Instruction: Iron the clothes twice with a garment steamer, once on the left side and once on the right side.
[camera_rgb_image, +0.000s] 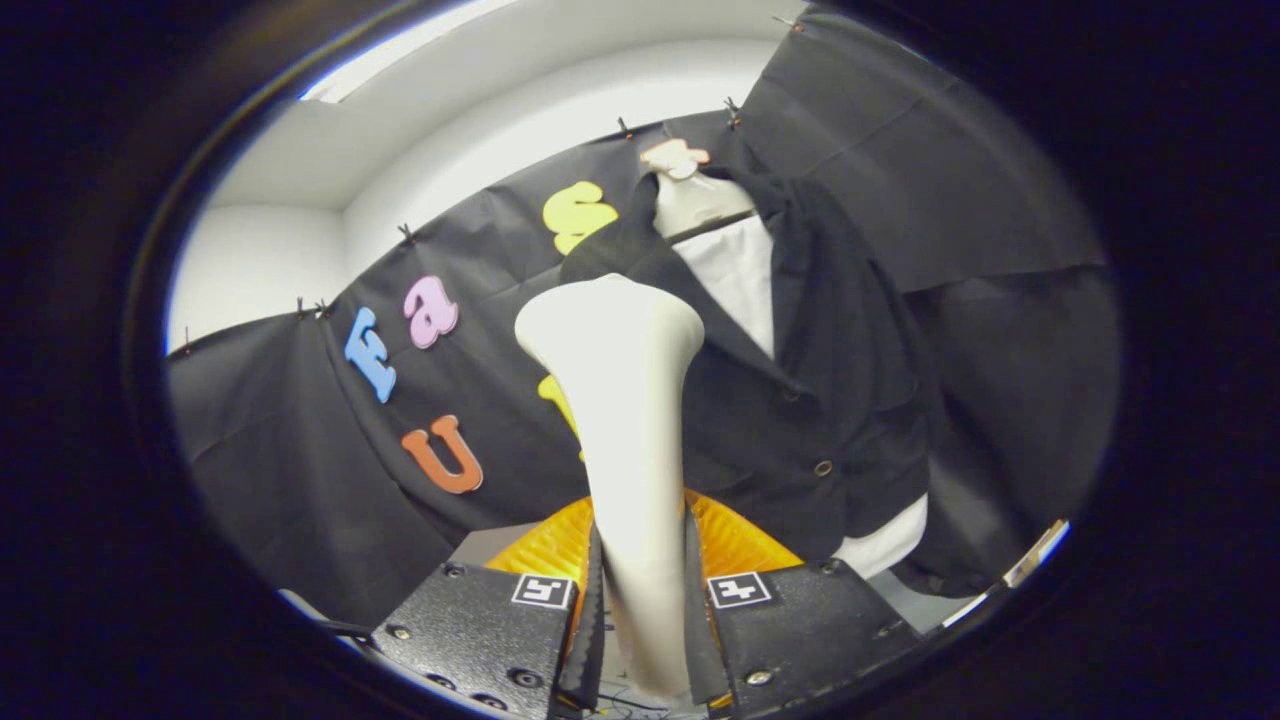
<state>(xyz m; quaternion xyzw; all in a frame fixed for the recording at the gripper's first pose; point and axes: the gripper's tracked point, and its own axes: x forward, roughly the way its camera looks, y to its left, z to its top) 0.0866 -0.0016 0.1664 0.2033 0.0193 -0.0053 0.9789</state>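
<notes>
gripper view: tool (645, 610) clamped on garment steamer (625, 400) handle.

The gripper (645, 610) is clamped on the handle of a cream-white garment steamer (625, 400), both fingers pressing its narrow shaft from either side. The steamer rises upright from between the fingers and widens into a flared head at the top. Just beyond that head, and partly hidden by it, hangs a dark jacket (830, 400) on a pale mannequin torso (690, 200); a white shirt (740, 270) shows in the jacket's open collar, and two buttons sit on its front. The steamer's head stands near the jacket's lapel, though contact cannot be judged. The mannequin's pale lower edge peeks out under the jacket's hem. Behind the fingers lies an orange ribbed surface (740, 545).
</notes>
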